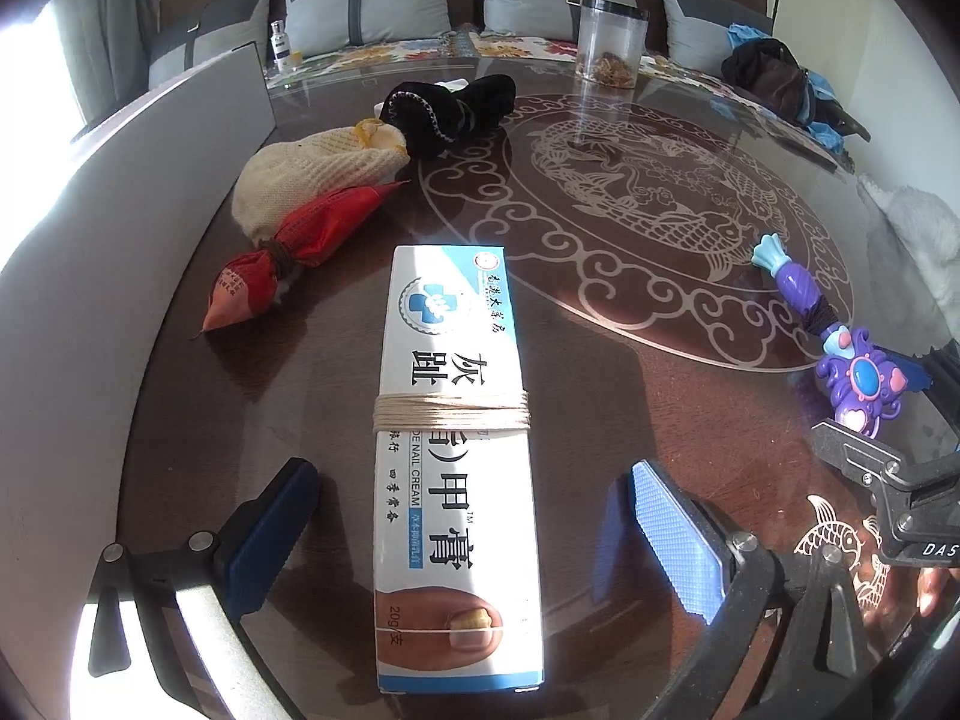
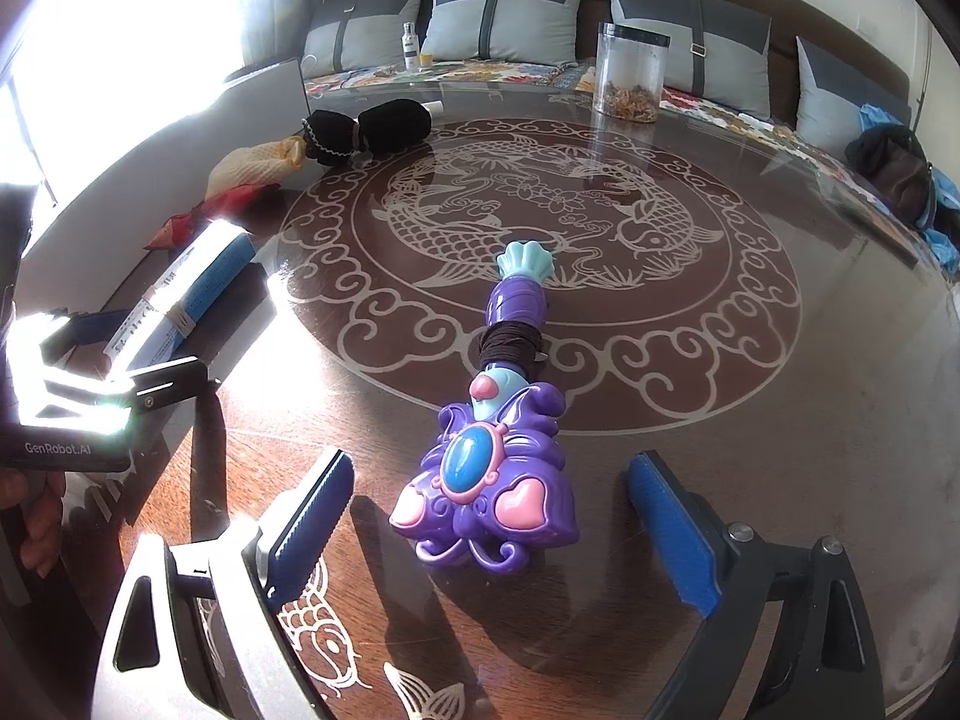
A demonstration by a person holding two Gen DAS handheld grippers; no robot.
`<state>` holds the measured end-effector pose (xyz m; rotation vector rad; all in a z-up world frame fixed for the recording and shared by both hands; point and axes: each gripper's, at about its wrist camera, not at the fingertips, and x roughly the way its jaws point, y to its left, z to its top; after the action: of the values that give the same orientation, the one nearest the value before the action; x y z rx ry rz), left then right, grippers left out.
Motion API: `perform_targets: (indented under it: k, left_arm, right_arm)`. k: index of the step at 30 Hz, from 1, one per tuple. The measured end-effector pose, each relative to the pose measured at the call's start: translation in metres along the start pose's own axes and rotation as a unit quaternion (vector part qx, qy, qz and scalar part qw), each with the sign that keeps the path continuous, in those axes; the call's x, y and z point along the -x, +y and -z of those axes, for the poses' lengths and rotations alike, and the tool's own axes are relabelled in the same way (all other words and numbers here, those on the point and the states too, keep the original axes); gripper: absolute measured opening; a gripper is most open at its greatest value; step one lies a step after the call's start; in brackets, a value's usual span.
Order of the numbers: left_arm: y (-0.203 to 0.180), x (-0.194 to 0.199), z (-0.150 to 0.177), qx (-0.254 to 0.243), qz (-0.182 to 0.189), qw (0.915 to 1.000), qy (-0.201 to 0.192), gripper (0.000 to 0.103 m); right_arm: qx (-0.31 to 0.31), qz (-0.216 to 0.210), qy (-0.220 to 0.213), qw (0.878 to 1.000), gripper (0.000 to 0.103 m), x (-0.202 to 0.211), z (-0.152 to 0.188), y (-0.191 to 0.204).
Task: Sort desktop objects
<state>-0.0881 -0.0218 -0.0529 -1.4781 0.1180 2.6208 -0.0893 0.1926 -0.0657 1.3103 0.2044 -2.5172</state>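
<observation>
A white nail cream box (image 1: 456, 462) bound with tan string lies flat on the glass table between the blue pads of my left gripper (image 1: 474, 534). The pads stand apart from its sides, so the gripper is open. A purple toy wand (image 2: 498, 450) with a blue gem, pink hearts and dark thread round its handle lies between the blue pads of my right gripper (image 2: 504, 522), which is open too, with gaps on both sides. The wand (image 1: 840, 354) also shows at the right of the left wrist view, and the box (image 2: 186, 300) at the left of the right wrist view.
Beyond the box lie a red wrapped bundle (image 1: 282, 258), a cream knitted pouch (image 1: 312, 174) and a black cloth item (image 1: 450, 108). A clear jar (image 2: 630, 72) stands at the far table edge, with a small bottle (image 2: 411, 45) on the cushioned bench. A grey panel (image 1: 120, 192) borders the left.
</observation>
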Motion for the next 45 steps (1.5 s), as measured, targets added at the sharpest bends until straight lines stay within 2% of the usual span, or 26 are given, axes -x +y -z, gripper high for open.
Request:
perform_targets:
  k: [1,3,4,5,6,7,8,9,13,18,22,25,28,32,35,39,43,44,45]
  left_arm:
    - [0.0,0.001,0.0,-0.004,0.002,1.0,0.0,0.101]
    - [0.0,0.004,-0.002,-0.01,0.005,0.9999,-0.006,0.083]
    - [0.0,0.005,-0.004,-0.011,0.006,0.9999,-0.007,0.076]
    - [0.0,0.006,-0.007,-0.012,0.007,0.9999,-0.008,0.059]
    - [0.001,0.006,-0.01,-0.011,0.007,0.9999,-0.006,0.043]
    - [0.003,0.005,-0.013,-0.009,0.01,0.9999,-0.001,0.043]
    - [0.005,0.005,-0.014,-0.004,0.013,0.9999,0.002,0.043]
    - [0.008,0.006,-0.014,0.002,0.016,0.9999,0.003,0.043]
    - [0.027,0.028,-0.006,0.035,0.043,0.9983,-0.018,0.043]
    - [0.046,0.076,0.0,0.053,0.065,0.9942,-0.067,0.043]
    - [0.072,0.13,-0.001,0.08,0.086,0.9858,-0.12,0.043]
    - [0.105,0.165,-0.005,0.094,0.074,0.9807,-0.155,0.043]
    - [0.154,0.182,-0.009,0.118,0.04,0.9785,-0.165,0.043]
    - [0.229,0.175,-0.006,0.165,-0.015,0.976,-0.141,0.043]
    - [0.272,0.156,-0.001,0.189,-0.048,0.9753,-0.104,0.043]
    - [0.301,0.124,0.011,0.199,-0.067,0.9767,-0.045,0.043]
    - [0.309,0.099,0.028,0.214,-0.08,0.9734,0.018,0.045]
    - [0.31,0.094,0.031,0.219,-0.078,0.9722,0.027,0.05]
    - [0.313,0.092,0.036,0.225,-0.077,0.9707,0.032,0.061]
  right_arm:
    - [0.007,0.0,0.013,1.0,0.088,-0.001,-0.003,0.0]
    - [0.021,-0.006,0.031,0.999,0.072,-0.003,-0.012,0.003]
    - [0.027,-0.006,0.041,0.999,0.071,-0.006,-0.017,0.005]
    - [0.029,-0.006,0.048,0.998,0.069,-0.009,-0.021,0.006]
    - [0.028,-0.004,0.053,0.998,0.063,-0.012,-0.026,0.007]
    - [0.025,-0.003,0.056,0.998,0.057,-0.014,-0.03,0.008]
    - [0.021,0.002,0.058,0.998,0.044,-0.015,-0.035,0.007]
    - [0.013,0.005,0.06,0.998,0.035,-0.017,-0.038,0.007]
    - [-0.01,0.009,0.077,0.997,0.022,-0.015,-0.045,0.007]
    - [0.005,-0.004,0.054,0.999,0.021,0.016,-0.053,0.021]
    - [0.003,-0.026,0.018,1.0,0.021,0.046,-0.074,0.041]
    - [-0.002,-0.062,-0.014,0.998,0.021,0.067,-0.102,0.07]
    - [0.002,-0.112,-0.041,0.993,0.021,0.08,-0.135,0.117]
    - [0.006,-0.191,-0.061,0.98,0.021,0.083,-0.171,0.196]
    - [0.018,-0.235,-0.06,0.97,0.021,0.073,-0.188,0.26]
    - [0.05,-0.242,-0.036,0.968,0.021,0.042,-0.194,0.328]
    - [0.054,-0.239,0.014,0.969,0.022,0.002,-0.181,0.361]
    - [0.048,-0.242,0.031,0.969,0.022,-0.008,-0.177,0.365]
    - [0.043,-0.239,0.046,0.969,0.024,-0.016,-0.173,0.367]
